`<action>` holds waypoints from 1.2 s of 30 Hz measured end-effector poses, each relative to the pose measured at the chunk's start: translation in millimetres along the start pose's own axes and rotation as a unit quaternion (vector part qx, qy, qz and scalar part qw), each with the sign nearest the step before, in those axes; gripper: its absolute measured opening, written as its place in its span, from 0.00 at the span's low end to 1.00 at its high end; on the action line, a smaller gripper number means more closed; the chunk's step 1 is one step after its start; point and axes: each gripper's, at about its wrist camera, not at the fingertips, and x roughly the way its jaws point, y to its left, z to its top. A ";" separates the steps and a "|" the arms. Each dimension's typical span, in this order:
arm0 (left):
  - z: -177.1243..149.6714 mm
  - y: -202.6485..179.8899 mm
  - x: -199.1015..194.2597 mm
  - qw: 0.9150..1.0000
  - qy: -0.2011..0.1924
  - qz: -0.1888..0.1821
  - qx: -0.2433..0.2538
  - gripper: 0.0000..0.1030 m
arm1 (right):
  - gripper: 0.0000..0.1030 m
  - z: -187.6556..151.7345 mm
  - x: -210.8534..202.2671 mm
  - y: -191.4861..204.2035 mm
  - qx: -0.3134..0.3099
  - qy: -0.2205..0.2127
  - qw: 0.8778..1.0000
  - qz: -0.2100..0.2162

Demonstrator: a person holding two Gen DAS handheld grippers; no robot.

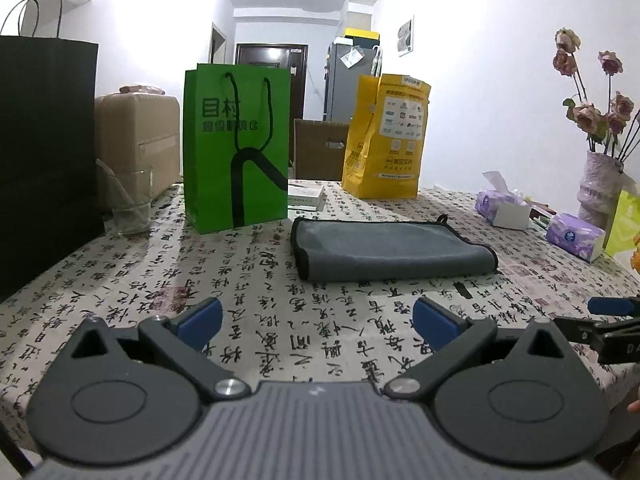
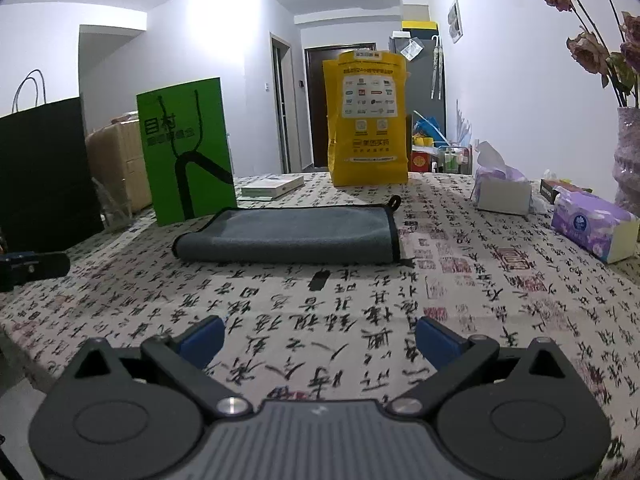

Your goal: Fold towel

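Note:
A grey towel [image 1: 390,250] with a black hem lies folded into a flat rectangle on the calligraphy-print tablecloth [image 1: 280,312], ahead of both grippers; it also shows in the right wrist view [image 2: 292,240]. A small hanging loop sticks out at its far right corner. My left gripper [image 1: 318,322] is open and empty, held low over the cloth, short of the towel. My right gripper [image 2: 320,340] is open and empty, also short of the towel. The right gripper's tip [image 1: 612,306] shows at the right edge of the left wrist view.
A green paper bag [image 1: 236,148], a yellow bag [image 1: 386,136], a black bag [image 1: 44,160] and a glass [image 1: 128,204] stand behind the towel. Tissue packs [image 2: 592,224], a tissue box [image 2: 502,192] and a vase of flowers [image 1: 600,192] stand at the right.

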 end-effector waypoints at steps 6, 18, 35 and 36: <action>-6.8 -0.7 -22.7 1.000 -0.011 -0.001 -0.004 1.00 | 0.99 -5.3 -19.9 7.3 -0.010 -0.010 1.000 0.006; -25.0 -7.7 -64.9 1.000 -0.009 -0.017 0.003 1.00 | 0.99 -23.4 -62.0 21.3 -0.014 -0.011 1.000 0.012; -49.2 -18.0 -109.2 0.999 -0.034 -0.019 0.030 1.00 | 1.00 -49.1 -114.8 46.1 -0.031 -0.036 0.998 0.049; -51.7 -19.3 -111.5 0.999 -0.035 -0.024 0.034 1.00 | 1.00 -51.6 -120.2 45.2 -0.026 -0.040 0.998 0.052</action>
